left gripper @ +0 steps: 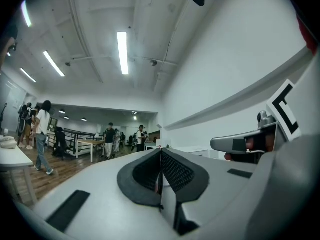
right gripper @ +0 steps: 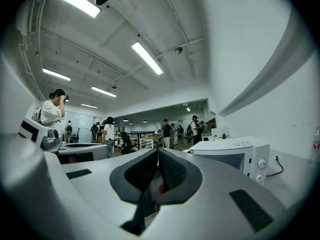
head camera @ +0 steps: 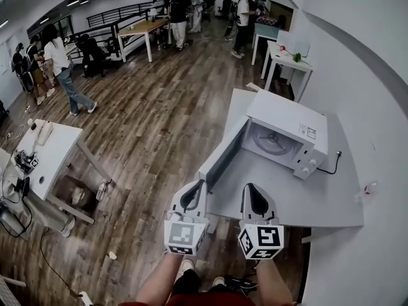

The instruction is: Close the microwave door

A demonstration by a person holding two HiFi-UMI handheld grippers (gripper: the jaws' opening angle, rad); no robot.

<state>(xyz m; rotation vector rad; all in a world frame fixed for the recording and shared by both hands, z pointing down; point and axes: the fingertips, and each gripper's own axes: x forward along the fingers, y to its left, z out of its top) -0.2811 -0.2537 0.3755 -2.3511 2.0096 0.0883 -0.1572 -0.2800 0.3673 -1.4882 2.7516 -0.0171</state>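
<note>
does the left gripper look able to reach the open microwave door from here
Probably yes: the left gripper hangs near the open microwave door, and nothing stands between them.

No writing here can be read. The microwave (head camera: 287,123) has a small sticker (head camera: 308,132) on its top near the control side, its dark print too fine to make out, and the knobs (head camera: 308,166) show no legible markings. The marker cube (head camera: 185,236) on the left gripper (head camera: 201,183), like the one on the right gripper (head camera: 250,187), bears only black-and-white square code patterns, no letters or numbers.
</note>
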